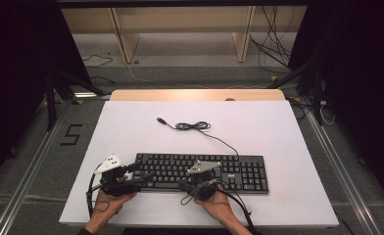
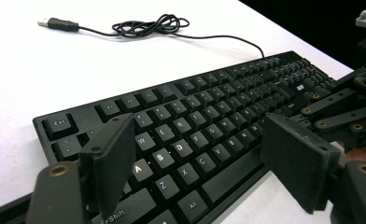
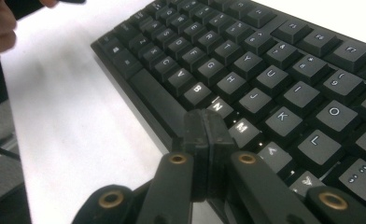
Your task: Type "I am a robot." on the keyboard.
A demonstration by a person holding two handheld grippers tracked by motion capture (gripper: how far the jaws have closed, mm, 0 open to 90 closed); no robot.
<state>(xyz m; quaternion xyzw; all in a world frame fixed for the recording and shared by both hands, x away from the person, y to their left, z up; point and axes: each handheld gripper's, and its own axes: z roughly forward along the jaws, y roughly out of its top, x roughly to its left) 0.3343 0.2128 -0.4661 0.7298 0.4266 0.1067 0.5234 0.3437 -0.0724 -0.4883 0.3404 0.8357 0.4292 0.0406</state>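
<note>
High view, keyboard: your black keyboard lies across the near half of the white table, long side running left to right.
High view, cable: its cable runs from the back edge to a loose tangle behind the keyboard, ending in a USB plug lying flat on the table.
High view, left gripper: your left gripper sits at the keyboard's left end, jaws pointing right over the near-left keys, your hand behind it.
High view, right gripper: your right gripper sits at the near edge around the middle of the keyboard, your hand behind it.

Left gripper view, claw: your jaws stand wide apart with nothing between the pads, just above the left letter keys.
Left gripper view, keyboard: the keyboard stretches away to the upper right, and the cable and plug lie beyond it on the table.
Left gripper view, other gripper: your right gripper's linkage is at the right edge, beside the keyboard's near edge.

Right gripper view, claw: your right gripper has its pads pressed together, closed on nothing.
Right gripper view, position: the tips are just in front of the N and M keys, over the near edge of the keyboard; you cannot tell whether they touch it.
</note>
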